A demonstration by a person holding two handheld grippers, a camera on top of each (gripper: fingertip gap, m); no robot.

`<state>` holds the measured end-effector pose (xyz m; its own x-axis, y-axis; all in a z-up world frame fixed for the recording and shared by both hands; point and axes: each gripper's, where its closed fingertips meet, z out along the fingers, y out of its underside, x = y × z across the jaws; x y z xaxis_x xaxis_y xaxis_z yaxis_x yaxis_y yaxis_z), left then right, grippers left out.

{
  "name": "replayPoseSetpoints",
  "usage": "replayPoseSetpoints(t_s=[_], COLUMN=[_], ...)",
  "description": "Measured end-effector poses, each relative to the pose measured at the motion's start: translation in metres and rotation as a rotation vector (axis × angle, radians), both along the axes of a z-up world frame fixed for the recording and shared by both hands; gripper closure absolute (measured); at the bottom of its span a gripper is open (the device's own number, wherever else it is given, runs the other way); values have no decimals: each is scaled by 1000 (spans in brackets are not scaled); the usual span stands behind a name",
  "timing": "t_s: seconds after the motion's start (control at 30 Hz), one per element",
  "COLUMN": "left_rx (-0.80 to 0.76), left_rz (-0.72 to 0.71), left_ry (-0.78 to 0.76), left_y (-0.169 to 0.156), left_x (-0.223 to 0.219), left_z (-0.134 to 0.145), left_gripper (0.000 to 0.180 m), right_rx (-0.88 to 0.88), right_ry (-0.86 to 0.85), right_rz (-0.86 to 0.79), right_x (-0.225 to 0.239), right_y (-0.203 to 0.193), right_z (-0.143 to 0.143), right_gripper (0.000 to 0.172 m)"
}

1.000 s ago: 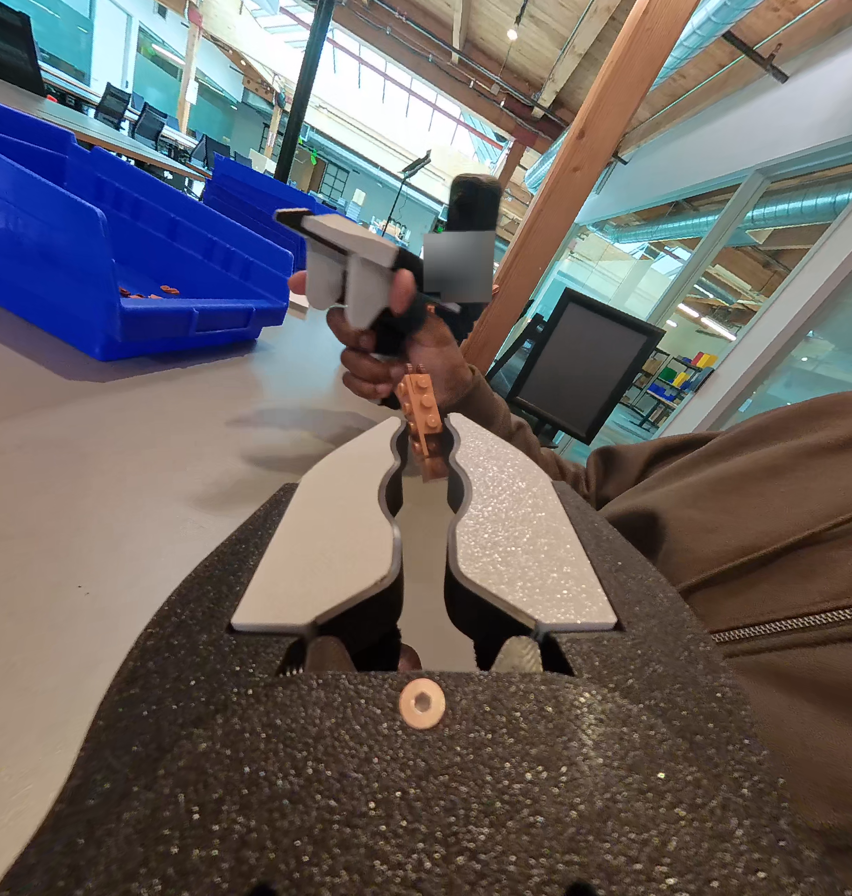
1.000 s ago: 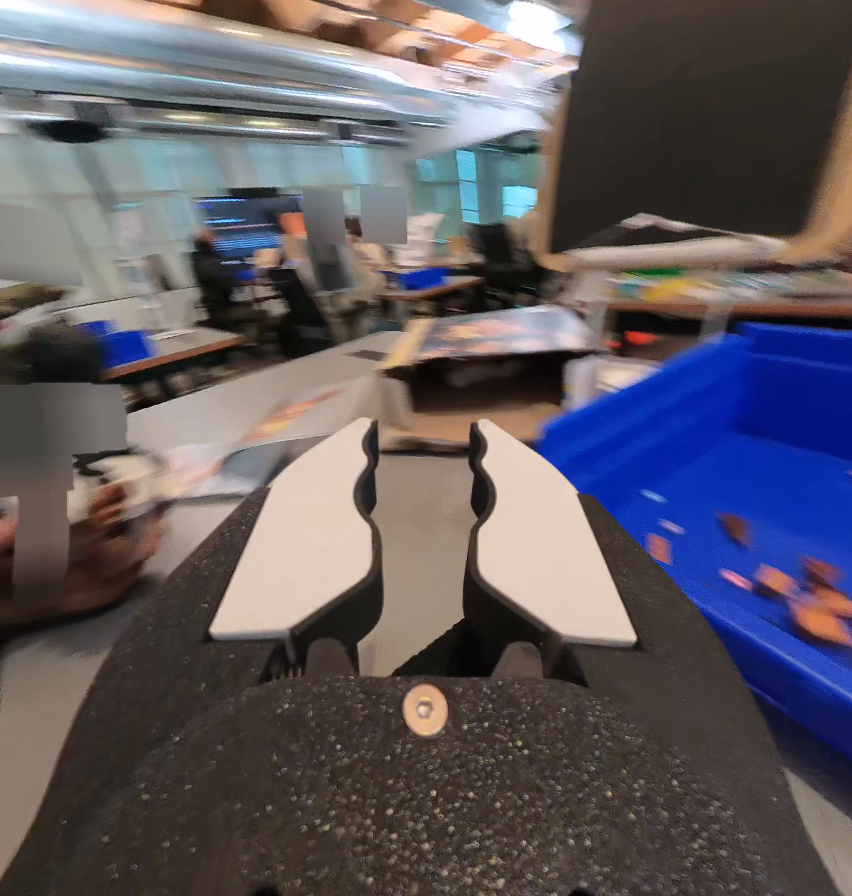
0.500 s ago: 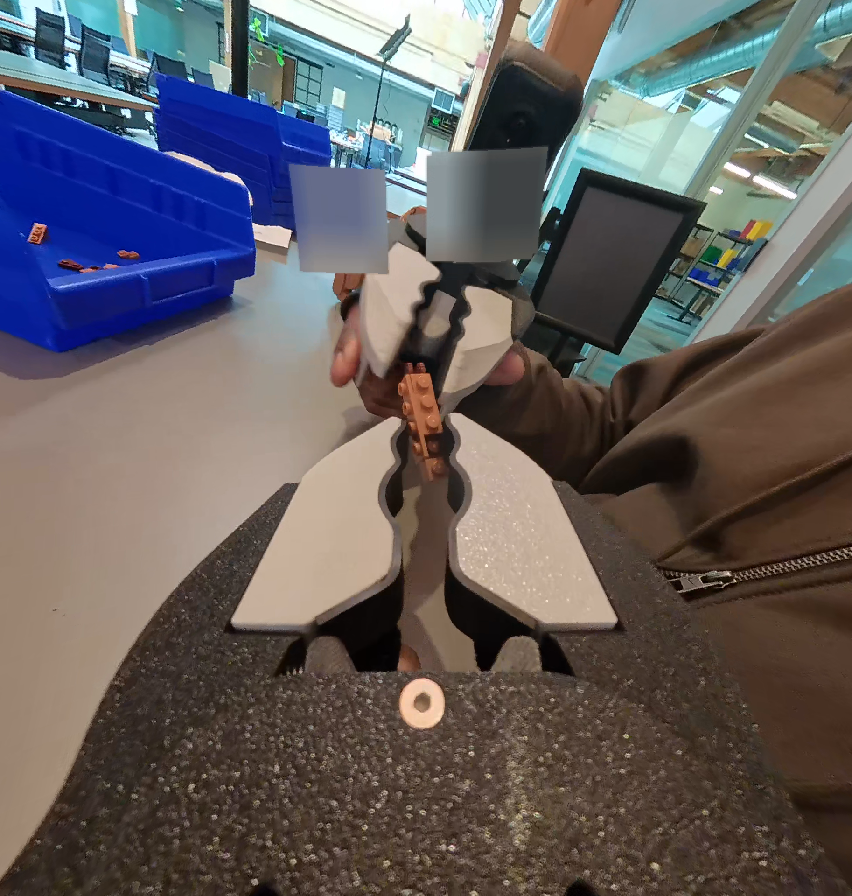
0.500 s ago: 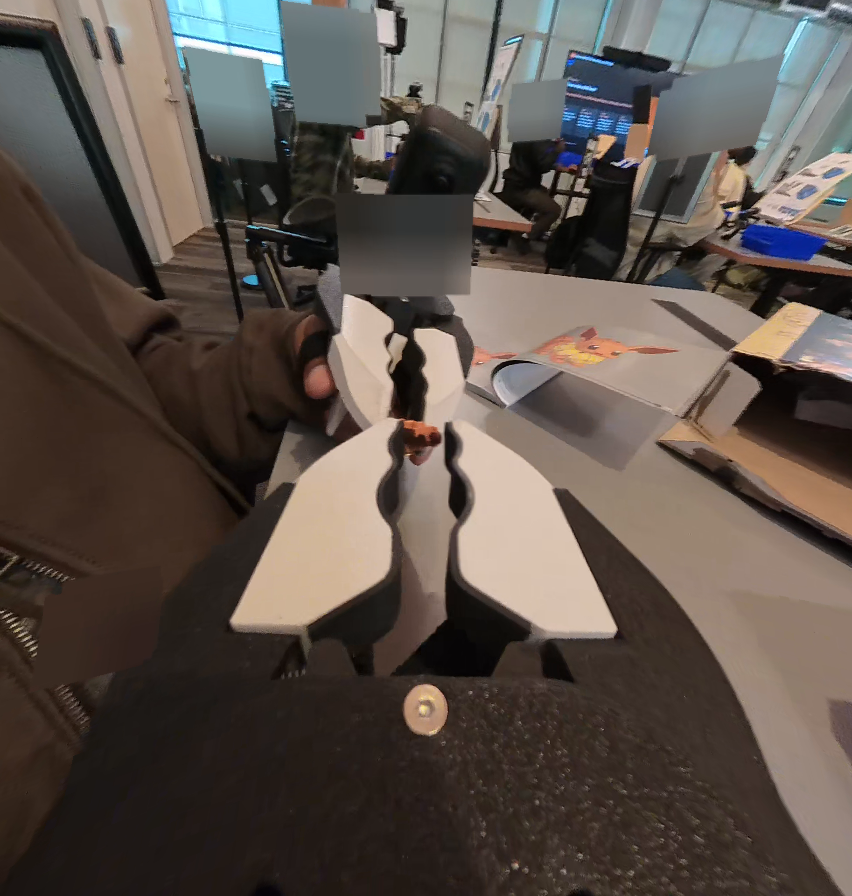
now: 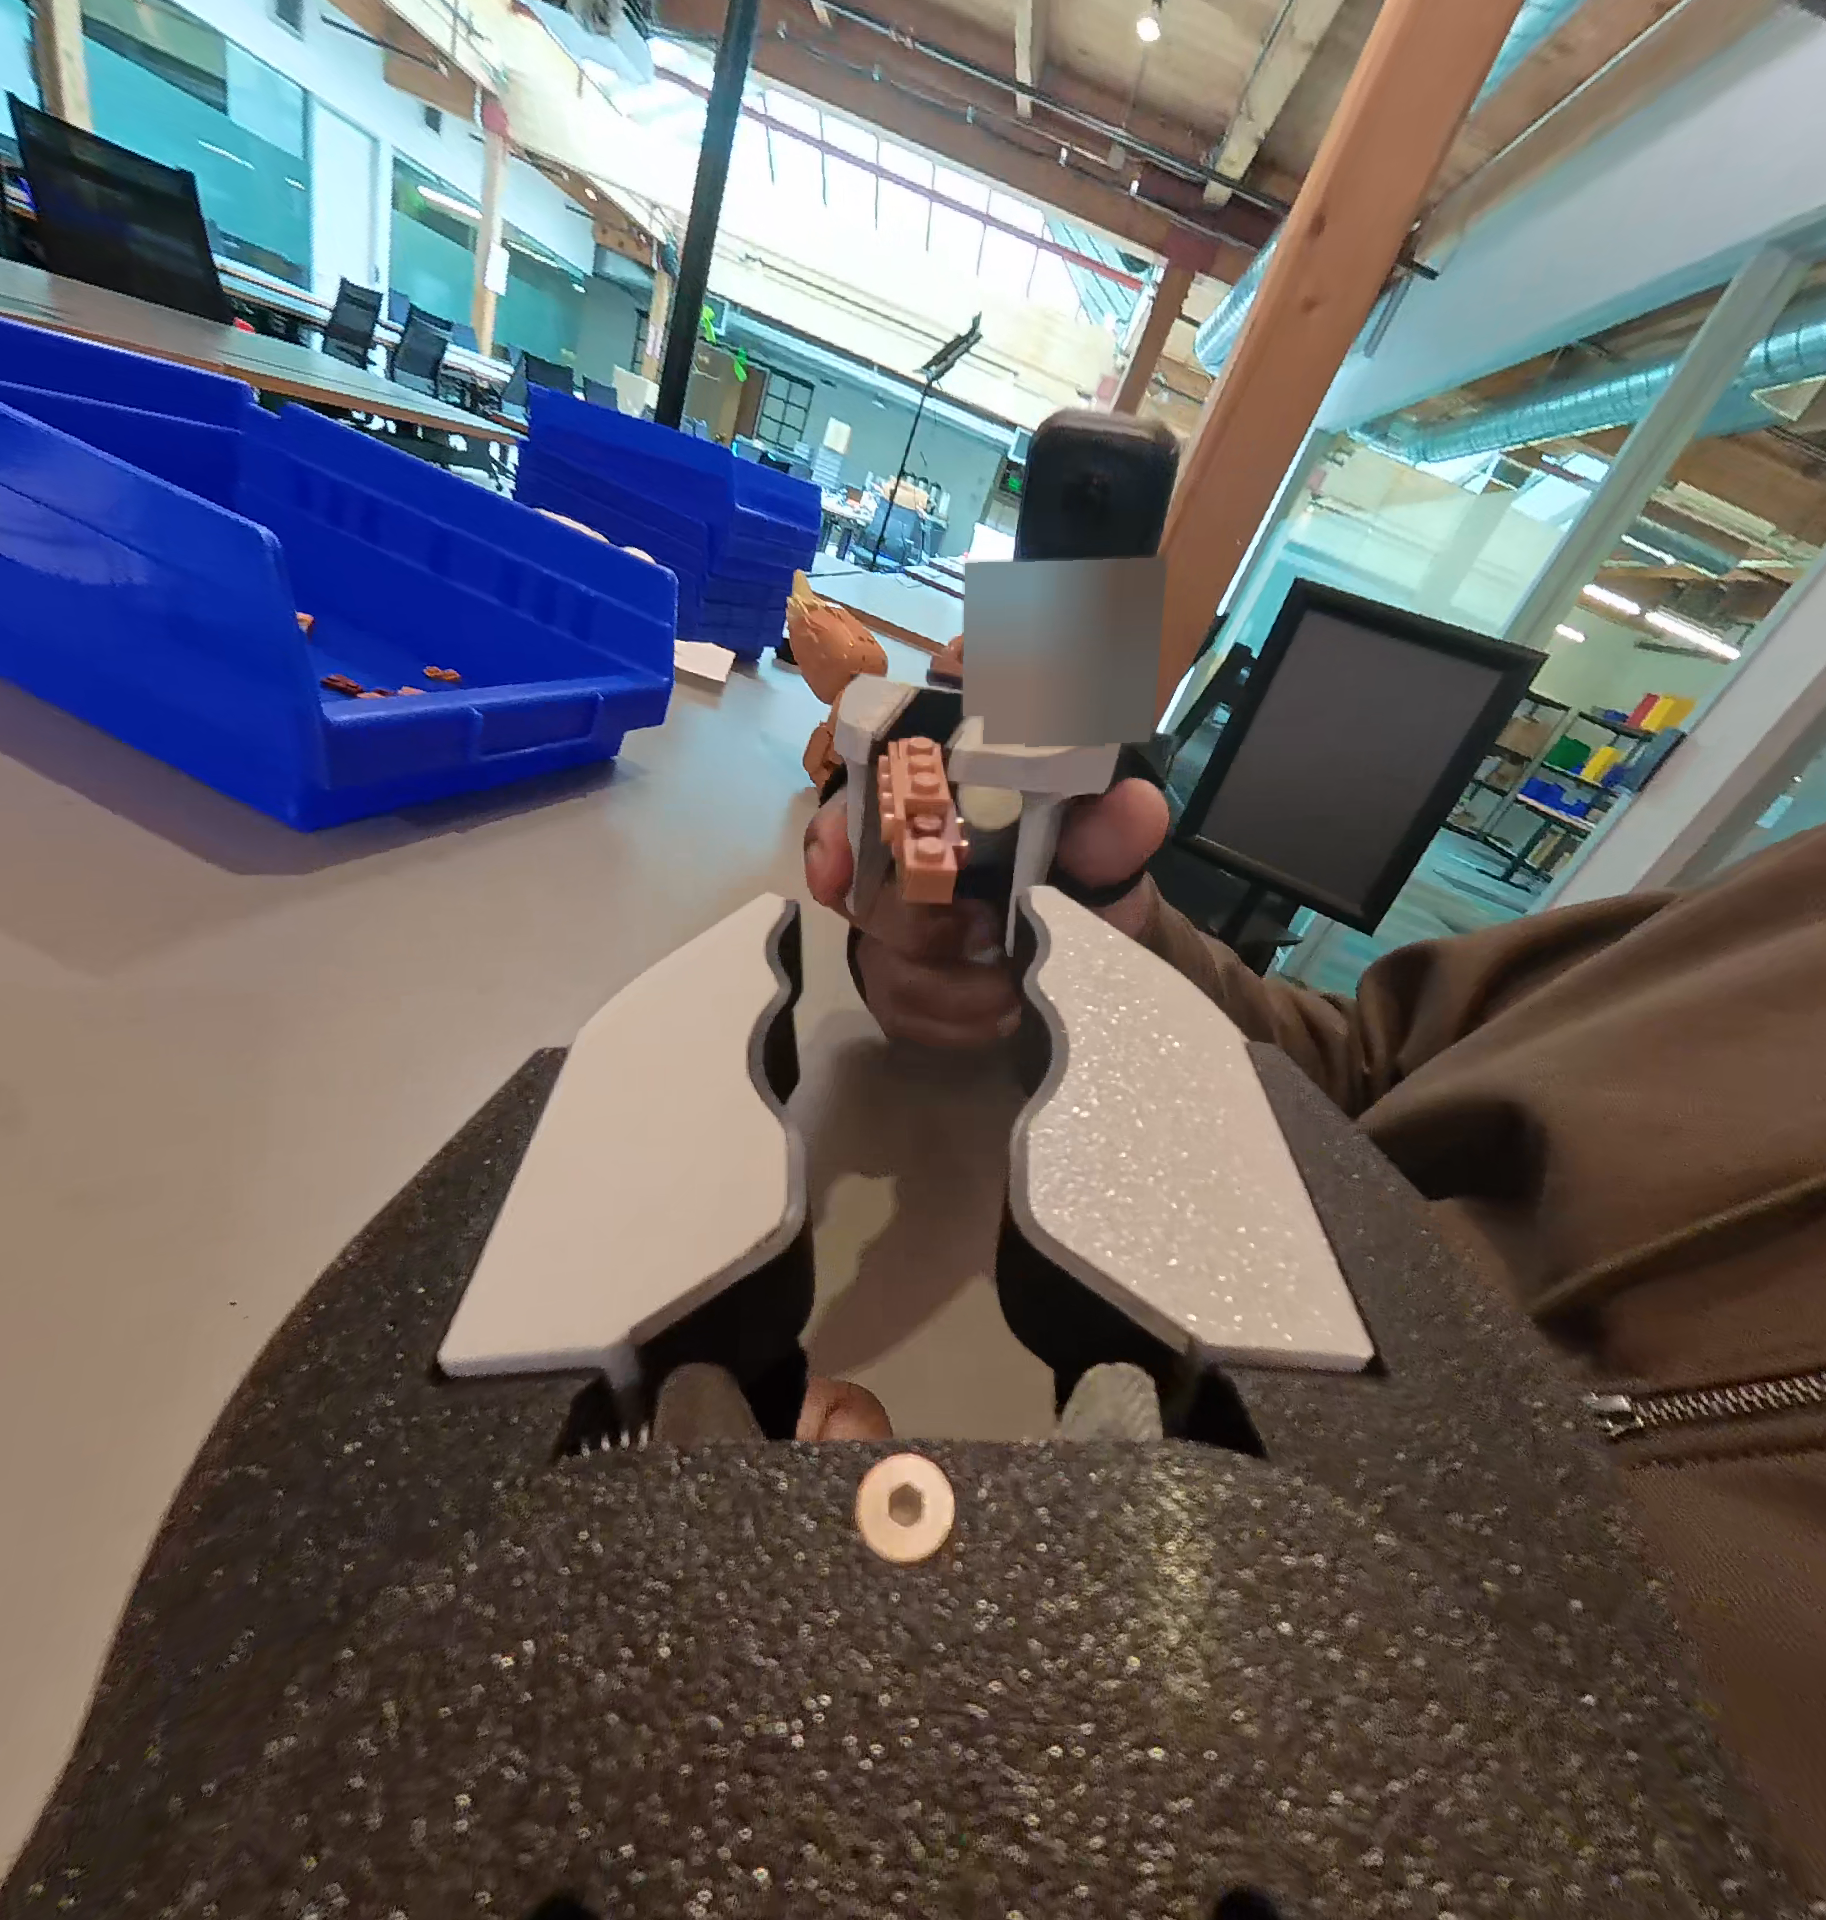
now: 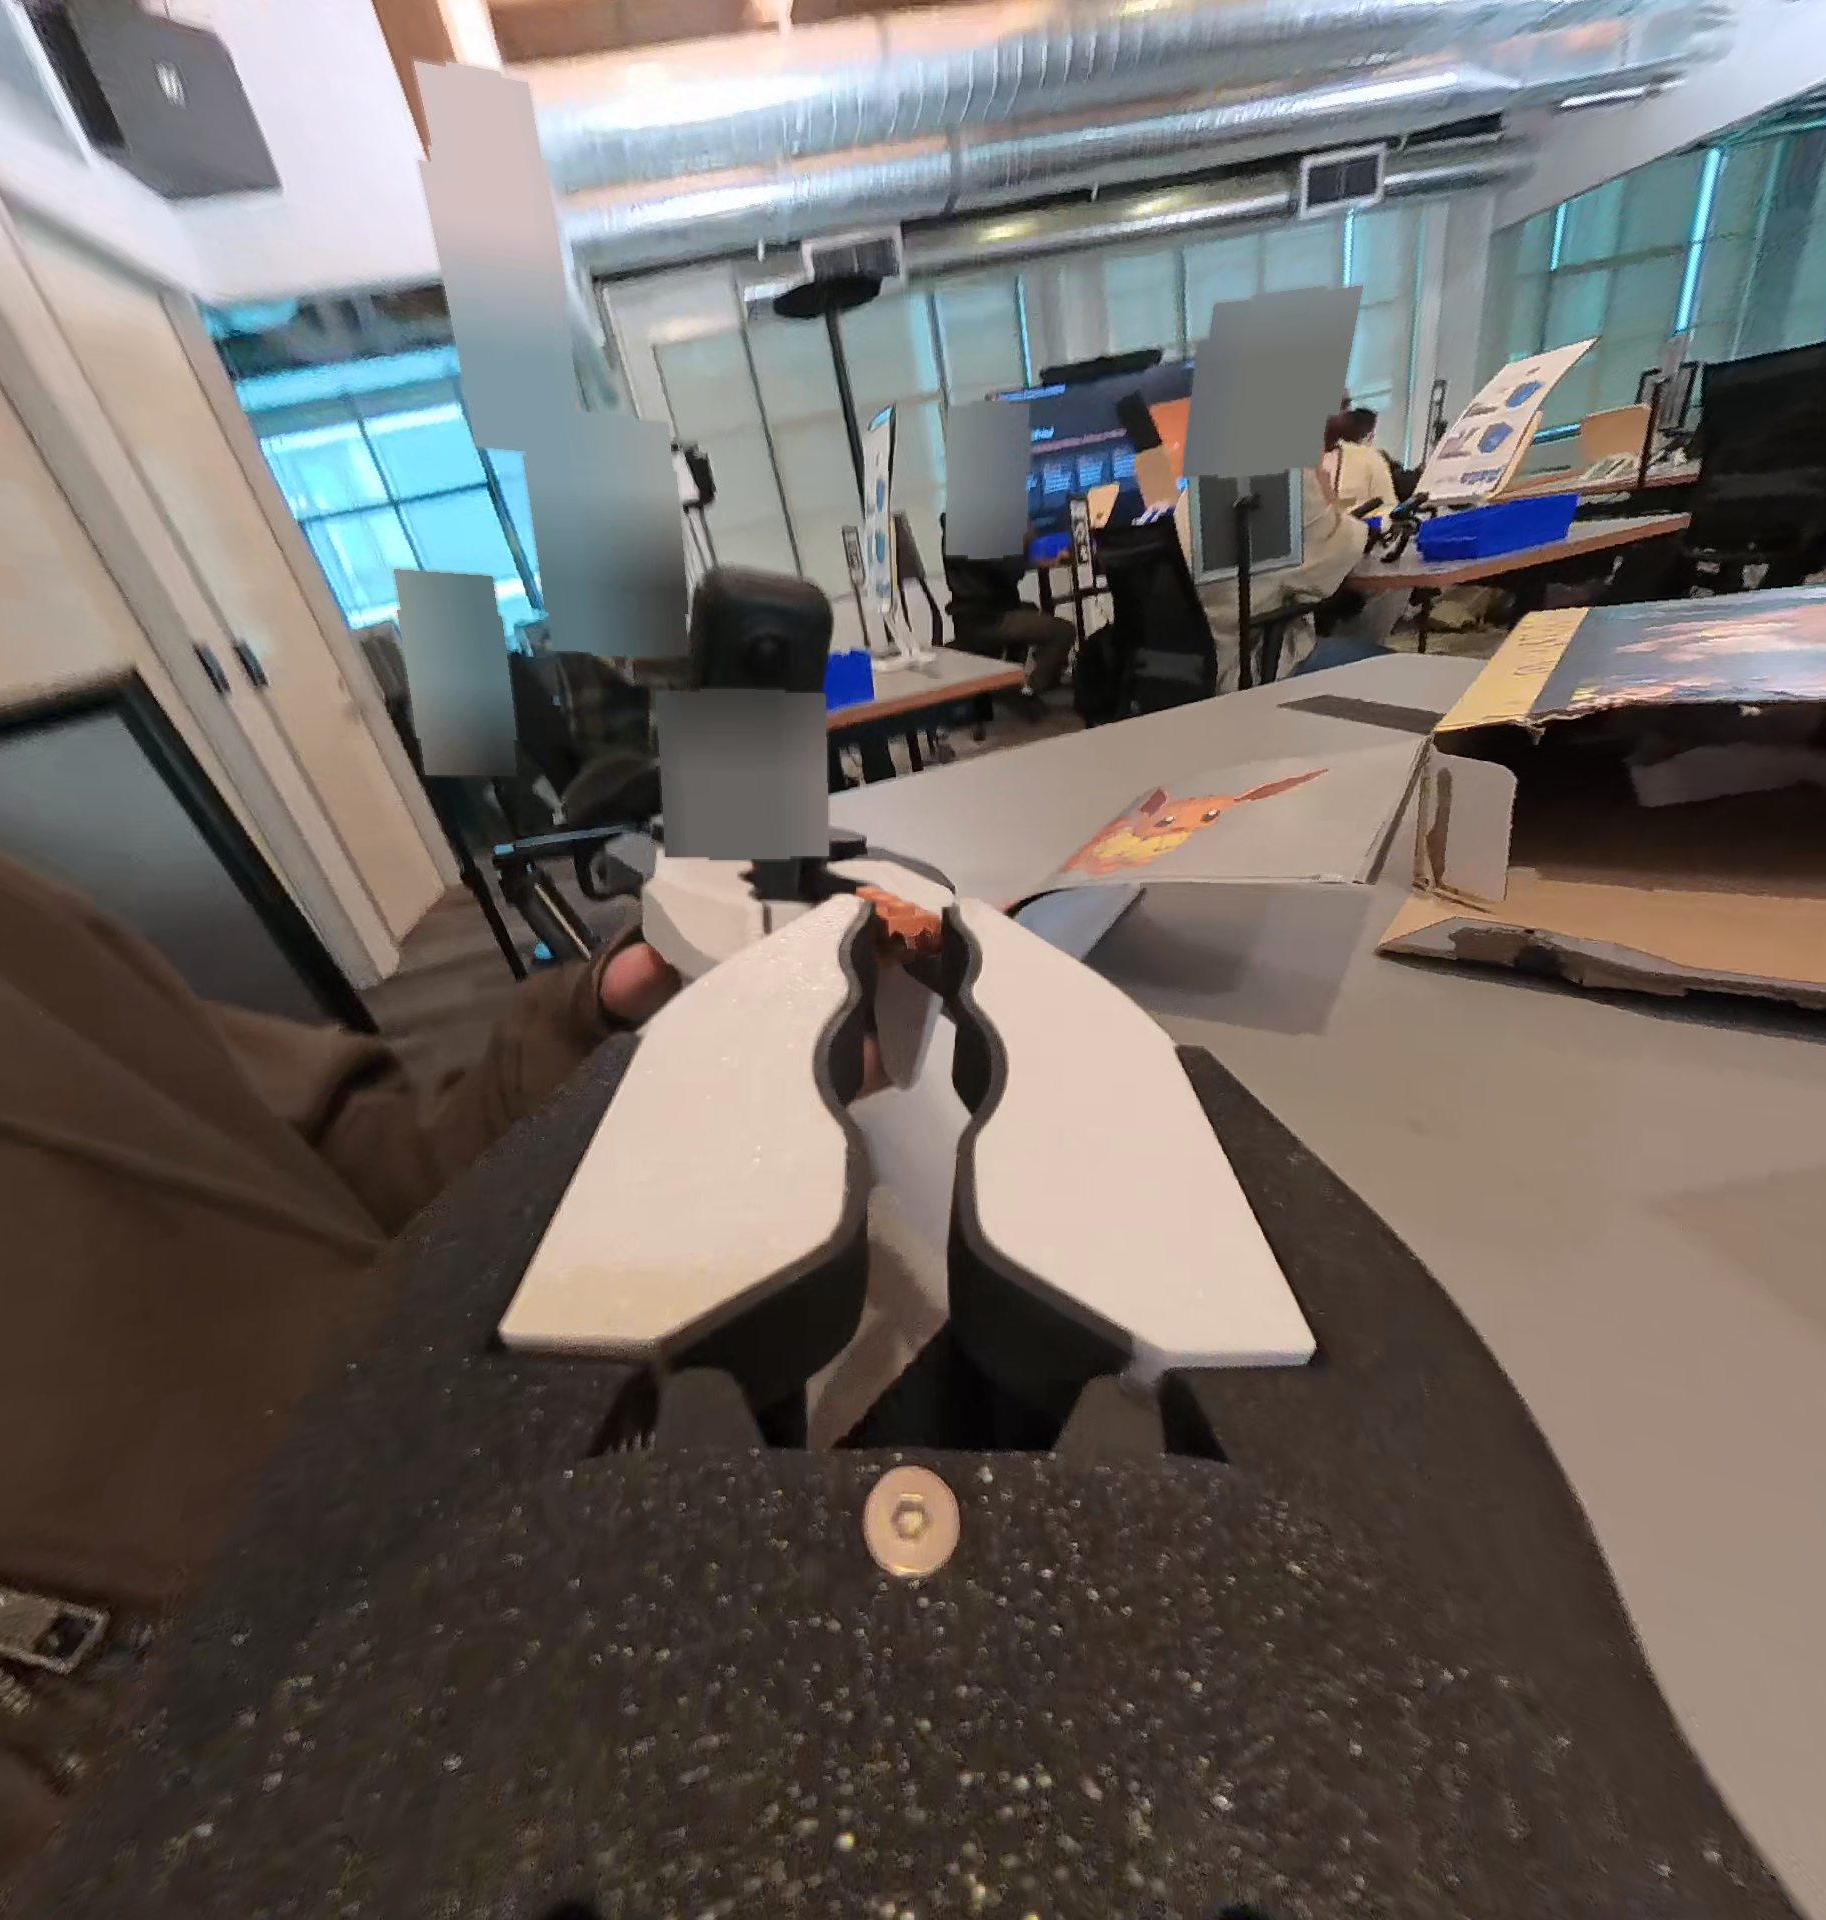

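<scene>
So we've got the right gripper (image 6: pixel 909 914) clamped on a small brown stack of studded plastic building bricks (image 6: pixel 901 925), both of its pale grey fingertips pressing on the stack from either side, held up in the air above the flat grey tabletop (image 6: pixel 1511 1143). From the left wrist view you can see that same brick stack (image 5: pixel 919 821) sticking out of the right gripper, just past our left gripper (image 5: pixel 914 935). The left gripper's jaws stand well apart with nothing between them, and its fingers (image 5: pixel 1127 1122) don't touch the bricks. Off to the left on the table sits a big open-fronted blue plastic storage bin (image 5: pixel 493 727) with a few more little brown pieces lying loose on its floor. In the right wrist view, a grey booklet with an orange cartoon animal on the cover (image 6: pixel 1231 821) lies open beside a torn cardboard box (image 6: pixel 1636 831). A brown zip-up jacket sleeve (image 5: pixel 1615 1091) fills the near edge.
</scene>
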<state>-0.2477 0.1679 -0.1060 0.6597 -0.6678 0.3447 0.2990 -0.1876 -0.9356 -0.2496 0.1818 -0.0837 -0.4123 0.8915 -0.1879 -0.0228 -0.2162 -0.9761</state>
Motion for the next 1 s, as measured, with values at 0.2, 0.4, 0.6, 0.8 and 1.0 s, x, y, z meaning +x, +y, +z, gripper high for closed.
replayPoseSetpoints(t_s=[0.2,0.4,0.6,0.8,1.0], left_rx=[87,118,176,212,197], left_rz=[83,72,62,9,-27], left_ry=[-157,-161,-170,-154,-127], left_y=[7,4,-2,-12,-14], left_x=[-9,-8,-8,-6,0], left_z=[20,24,31,36,33], left_gripper=[143,150,160,167,167], right_rx=[-79,-109,-59,-18,18], right_ry=[50,125,115,108,87], right_rz=[-37,-87,-76,-12,56], right_x=[-6,-5,-6,-4,1], right_y=[-6,-4,-12,-22,-30], right_z=[6,15,12,10,7], right_gripper=[160,161,161,161,153])
